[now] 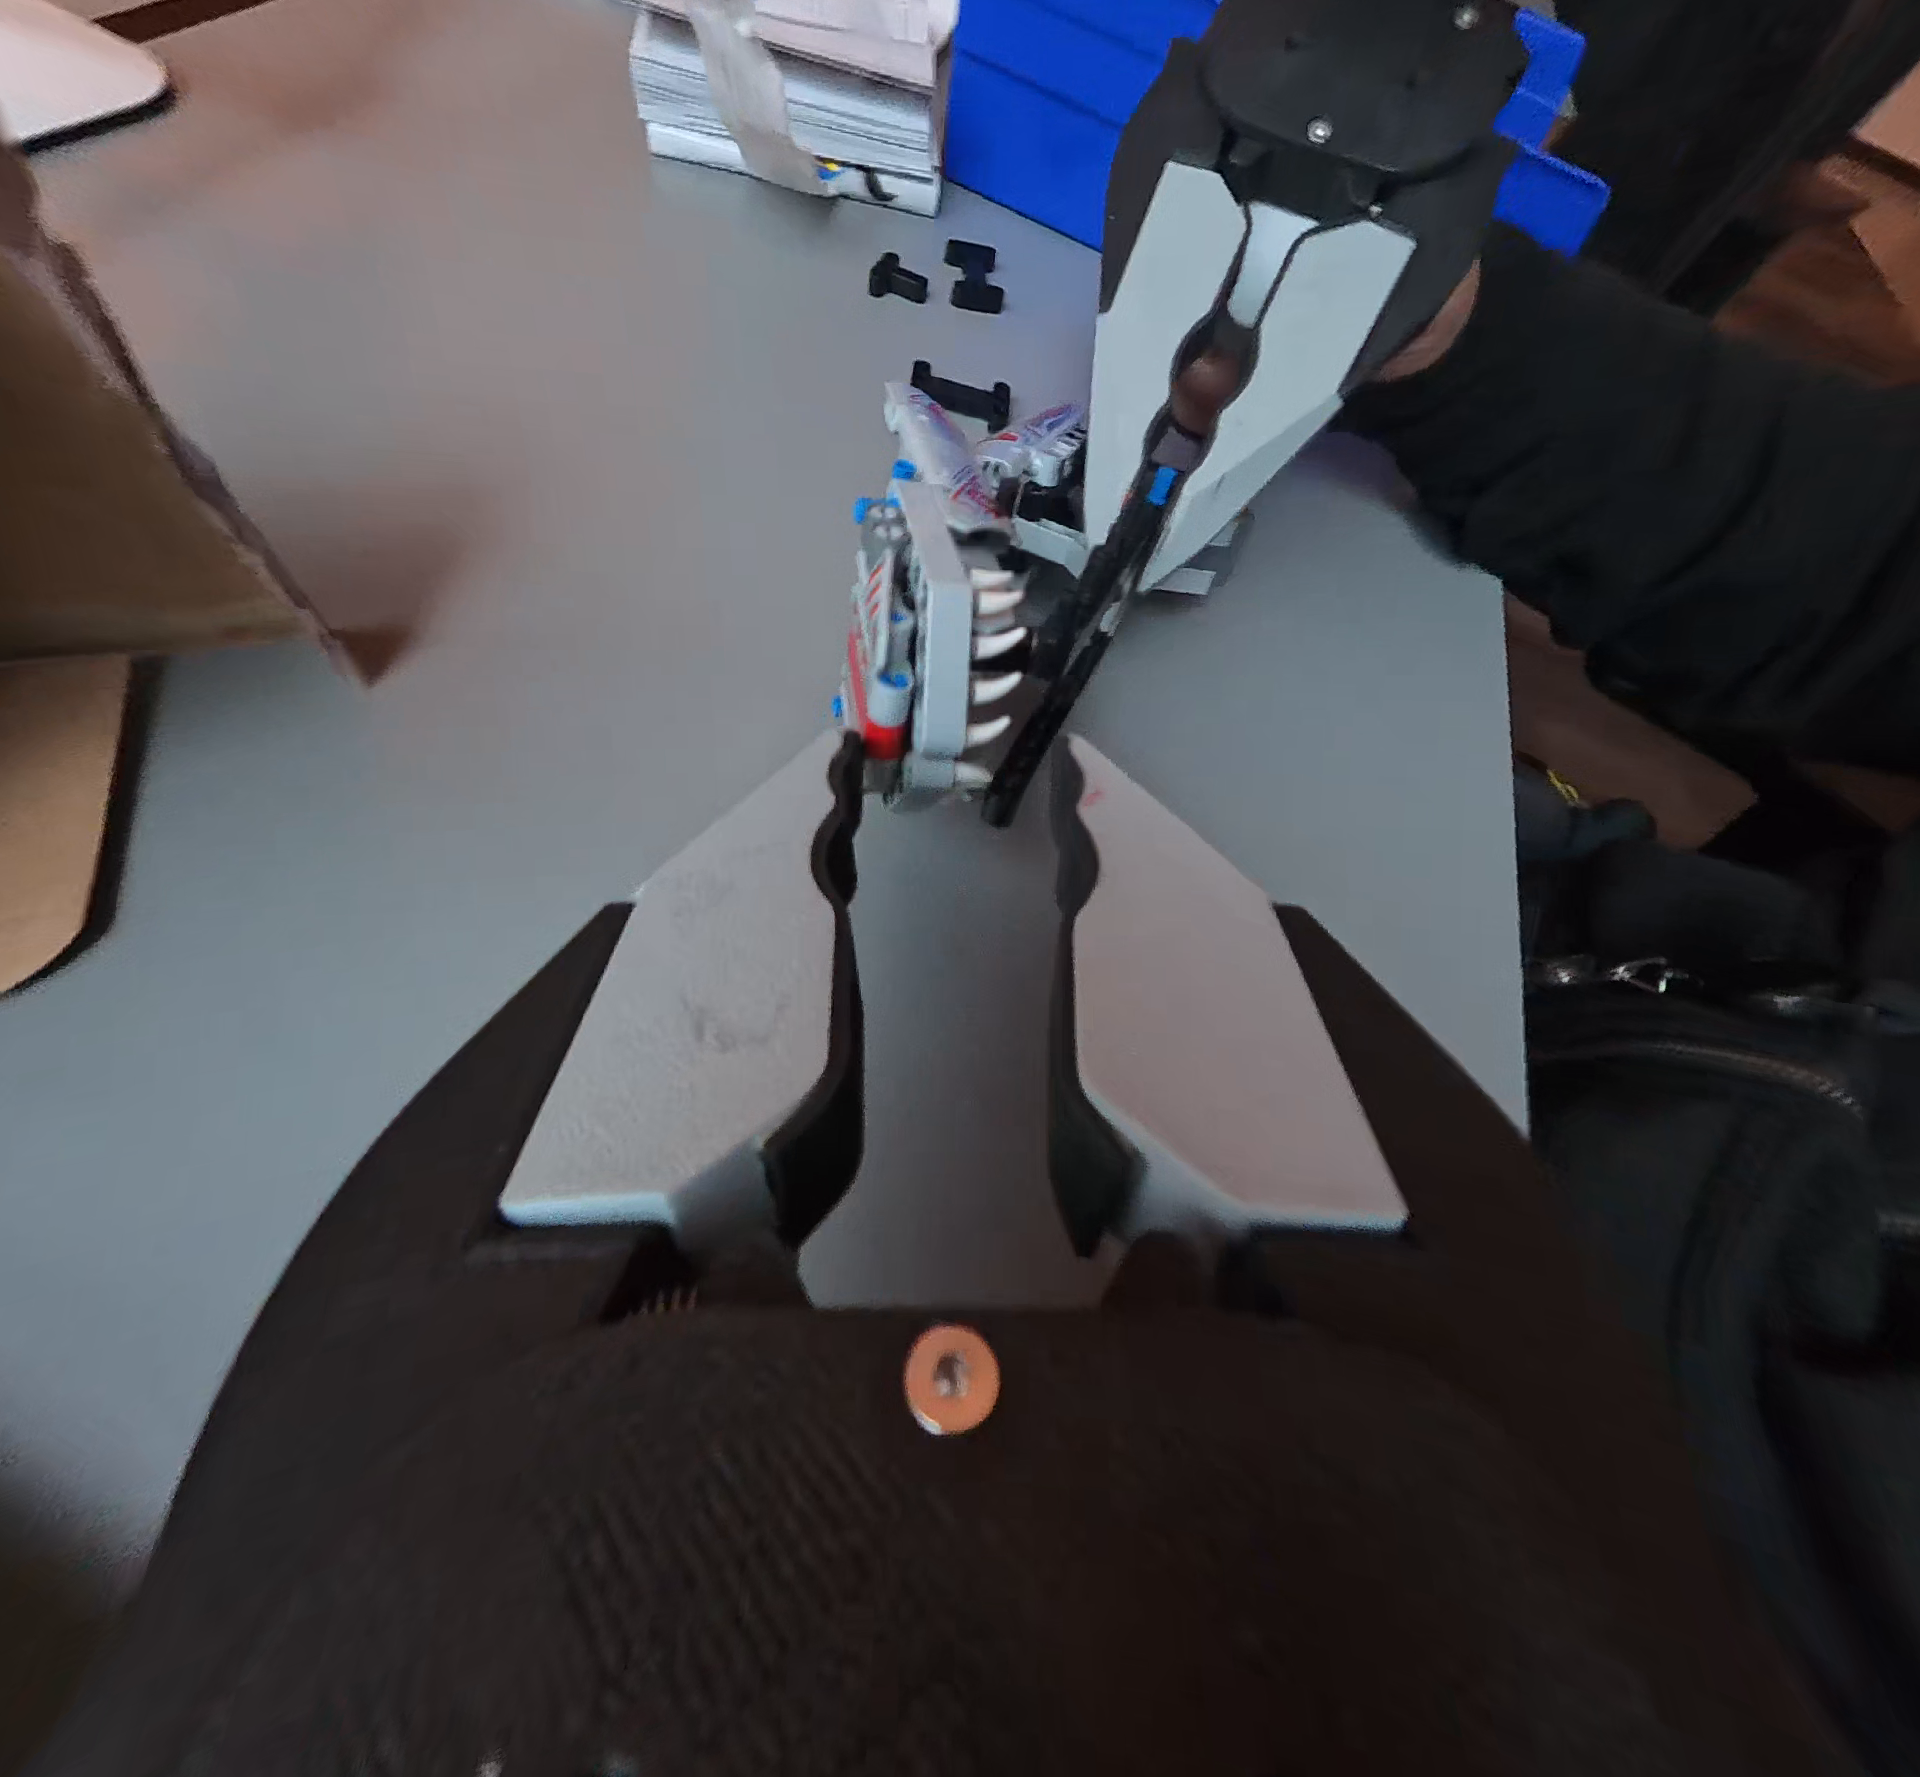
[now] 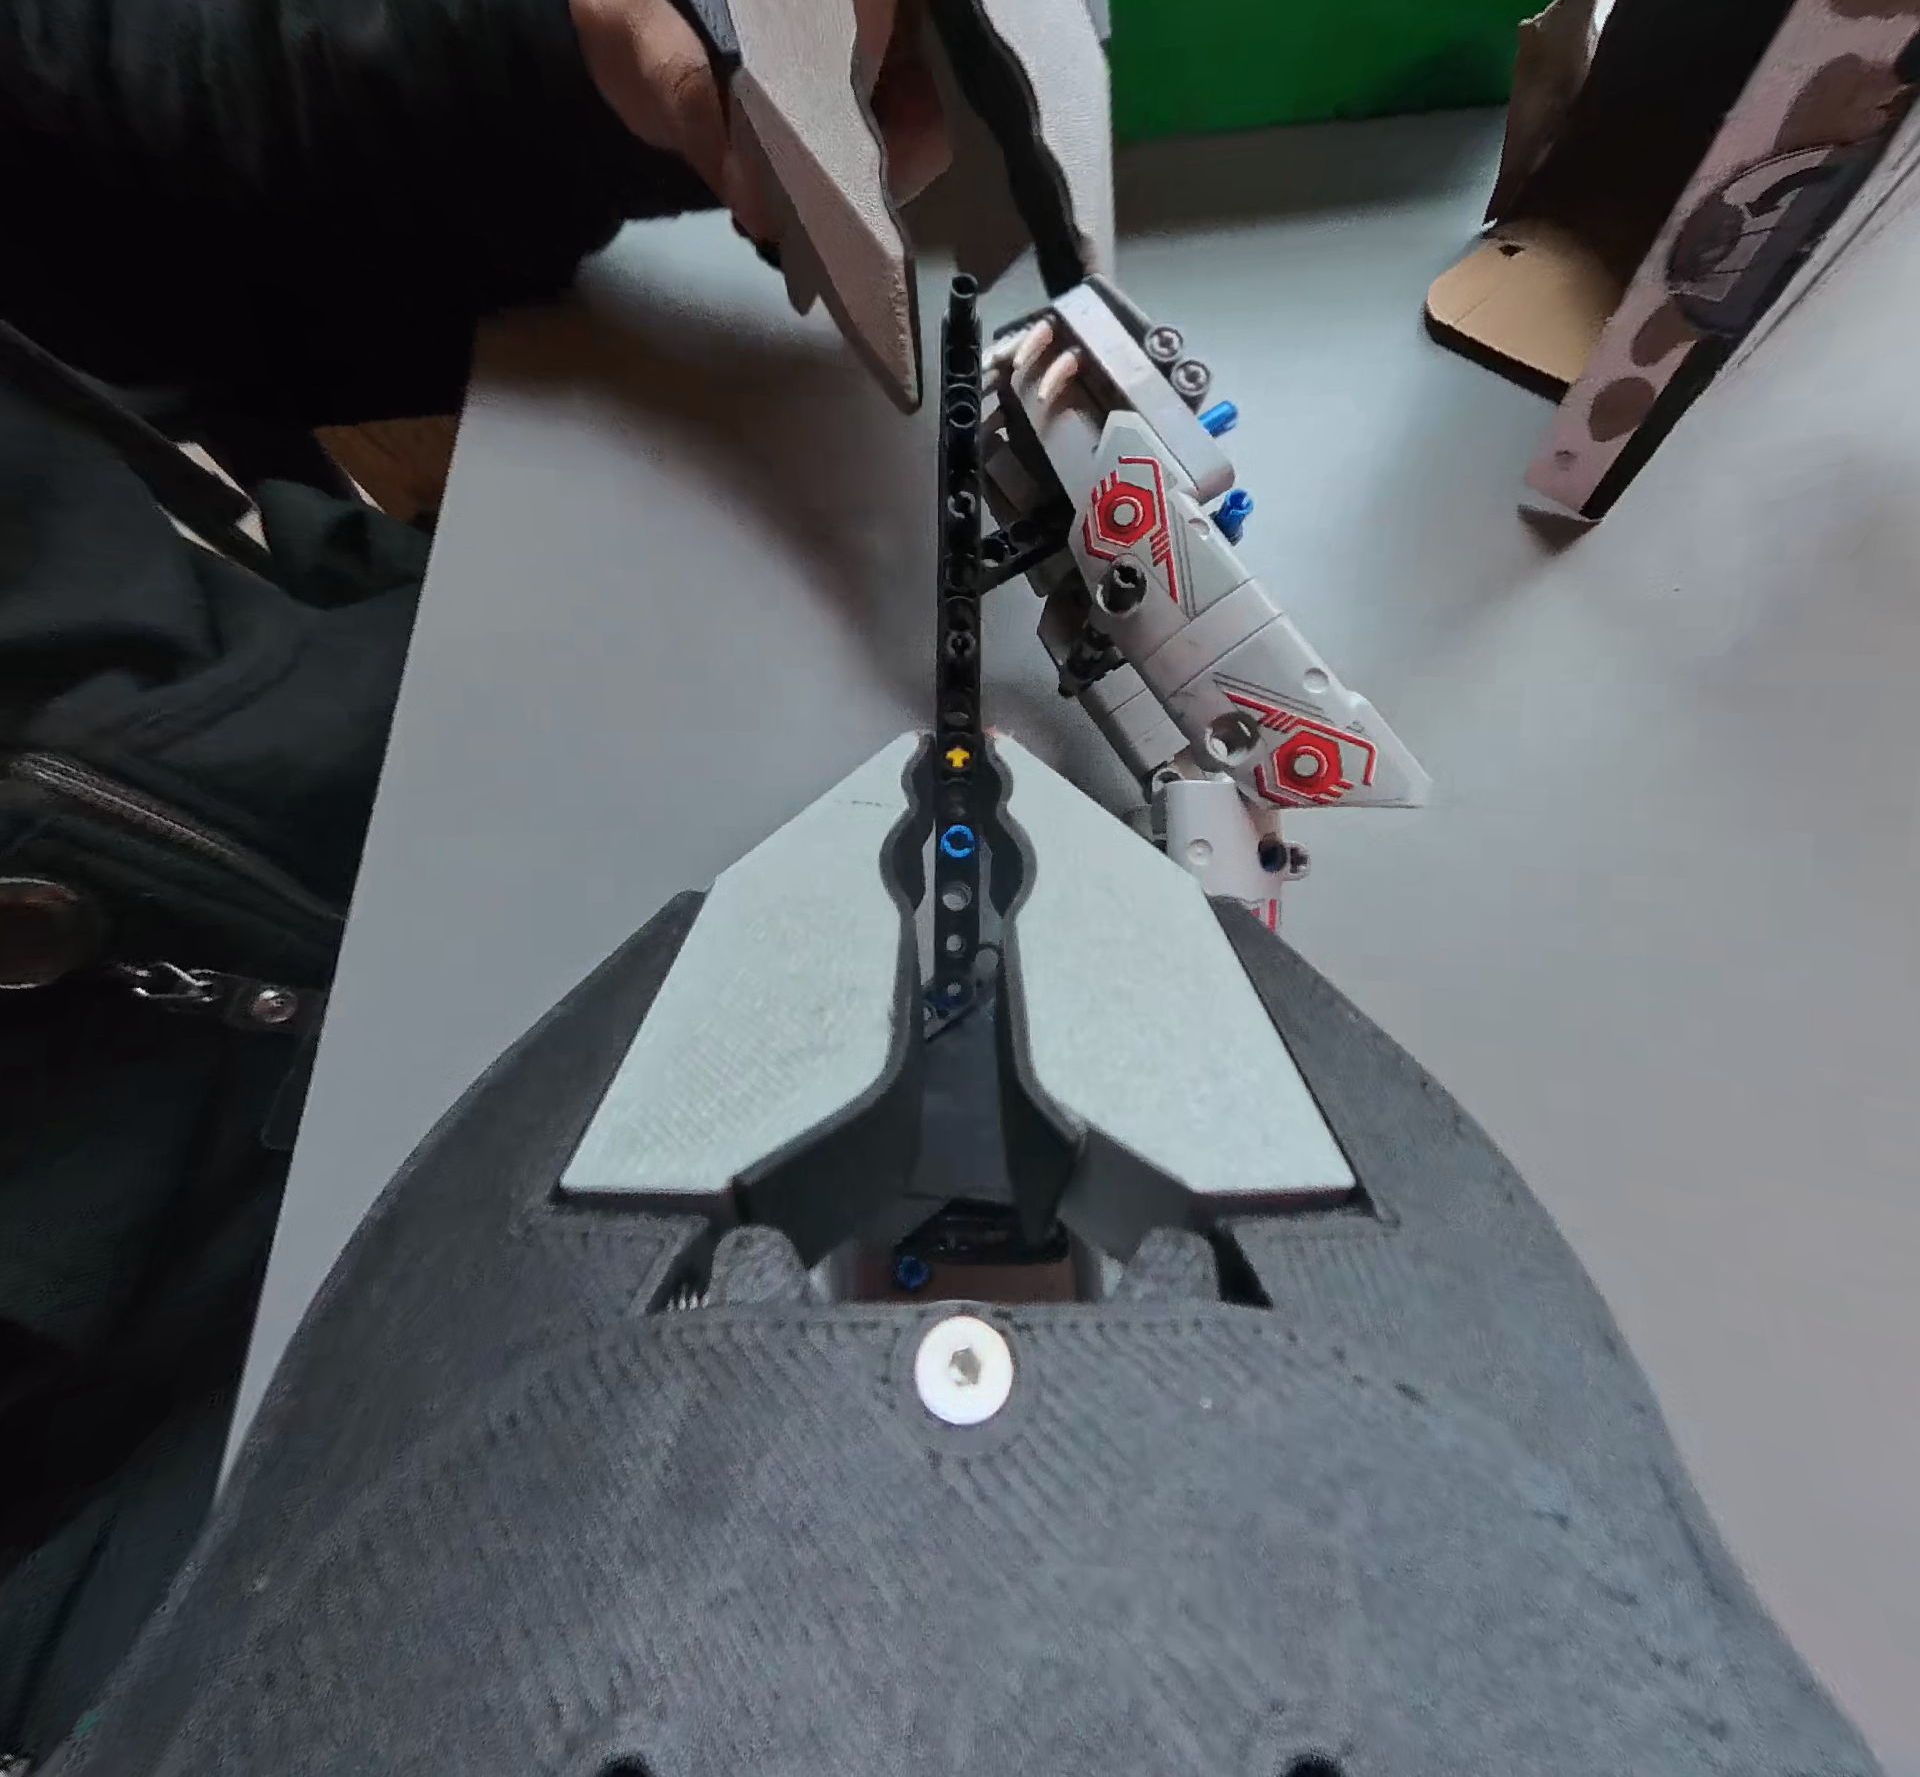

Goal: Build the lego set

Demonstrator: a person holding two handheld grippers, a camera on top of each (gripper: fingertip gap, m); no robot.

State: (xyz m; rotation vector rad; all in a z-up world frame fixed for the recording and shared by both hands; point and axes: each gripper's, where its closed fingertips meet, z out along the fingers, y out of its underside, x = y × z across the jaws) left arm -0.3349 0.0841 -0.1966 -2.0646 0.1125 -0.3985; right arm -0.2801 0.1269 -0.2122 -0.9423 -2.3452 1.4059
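A: Black beam (image 2: 958,605) — who grips it?
B: The right gripper (image 2: 958,761), clamped on it above the grey table (image 2: 665,584). The left gripper (image 1: 954,771) gapes, straddling the model's (image 1: 914,647) tip.
A: Differences?
B: Only the left view shows a blue bin (image 1: 1081,65).

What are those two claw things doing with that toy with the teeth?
A person is building a lego model with a tool in each hand. The right tool is shut on a long black beam that joins onto the grey and red model with white teeth. The left tool is open, its tips right by the model's end. A few loose black pieces lie on the grey table near a blue bin.
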